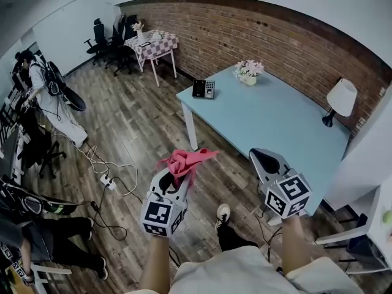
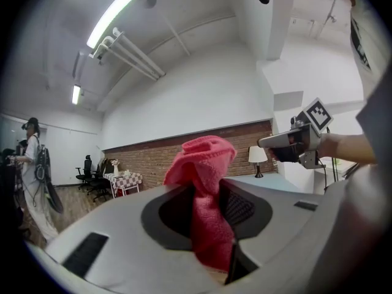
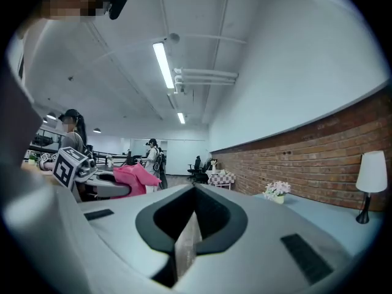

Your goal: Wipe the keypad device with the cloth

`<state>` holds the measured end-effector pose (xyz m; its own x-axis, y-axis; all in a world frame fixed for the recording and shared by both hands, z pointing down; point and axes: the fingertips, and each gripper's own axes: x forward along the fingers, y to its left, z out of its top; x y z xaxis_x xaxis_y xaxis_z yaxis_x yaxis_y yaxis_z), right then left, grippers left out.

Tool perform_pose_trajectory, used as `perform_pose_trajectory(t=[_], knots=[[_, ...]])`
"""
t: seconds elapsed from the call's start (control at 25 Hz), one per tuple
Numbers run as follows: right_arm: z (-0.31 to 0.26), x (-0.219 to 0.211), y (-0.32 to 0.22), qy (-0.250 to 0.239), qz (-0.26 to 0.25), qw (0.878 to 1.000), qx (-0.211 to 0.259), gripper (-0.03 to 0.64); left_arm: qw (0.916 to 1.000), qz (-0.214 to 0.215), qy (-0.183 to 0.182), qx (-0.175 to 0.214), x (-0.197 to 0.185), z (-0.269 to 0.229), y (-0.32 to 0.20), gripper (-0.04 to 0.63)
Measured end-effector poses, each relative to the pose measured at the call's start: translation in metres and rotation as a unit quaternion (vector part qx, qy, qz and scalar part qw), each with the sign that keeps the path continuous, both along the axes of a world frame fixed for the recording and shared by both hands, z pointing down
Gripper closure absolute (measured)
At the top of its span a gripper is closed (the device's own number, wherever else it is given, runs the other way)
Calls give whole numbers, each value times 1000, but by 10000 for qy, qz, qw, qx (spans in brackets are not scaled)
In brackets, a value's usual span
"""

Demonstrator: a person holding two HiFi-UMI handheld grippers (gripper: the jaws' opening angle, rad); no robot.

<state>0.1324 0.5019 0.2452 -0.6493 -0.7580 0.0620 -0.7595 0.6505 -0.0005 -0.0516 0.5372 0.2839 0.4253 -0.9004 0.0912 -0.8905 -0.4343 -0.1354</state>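
The black keypad device (image 1: 204, 89) lies at the far left corner of the light blue table (image 1: 269, 124). My left gripper (image 1: 176, 175) is shut on a pink cloth (image 1: 185, 160), which bunches up out of its jaws; the cloth (image 2: 205, 195) fills the middle of the left gripper view. The left gripper hangs over the wooden floor, well short of the table. My right gripper (image 1: 264, 160) is shut with nothing in it, near the table's front edge. From the right gripper view, the cloth (image 3: 136, 178) shows at the left.
A vase of flowers (image 1: 248, 72) and a white lamp (image 1: 339, 100) stand on the table. A checkered table (image 1: 153, 44) and office chairs (image 1: 104, 39) sit at the back. Cables and a power strip (image 1: 108, 181) lie on the floor. A person (image 1: 46, 94) stands at the left.
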Motion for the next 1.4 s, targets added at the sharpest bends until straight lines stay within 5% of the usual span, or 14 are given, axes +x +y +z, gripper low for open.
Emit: perform_pose_trajectory(t=[0.68, 1.4], knots=[[31, 0, -258, 236, -112, 9987, -443, 609, 9997, -214, -7, -152, -8, 6, -252, 463], [57, -15, -415, 213, -409, 9948, -903, 607, 9981, -513, -162, -308, -15, 8, -402, 463]])
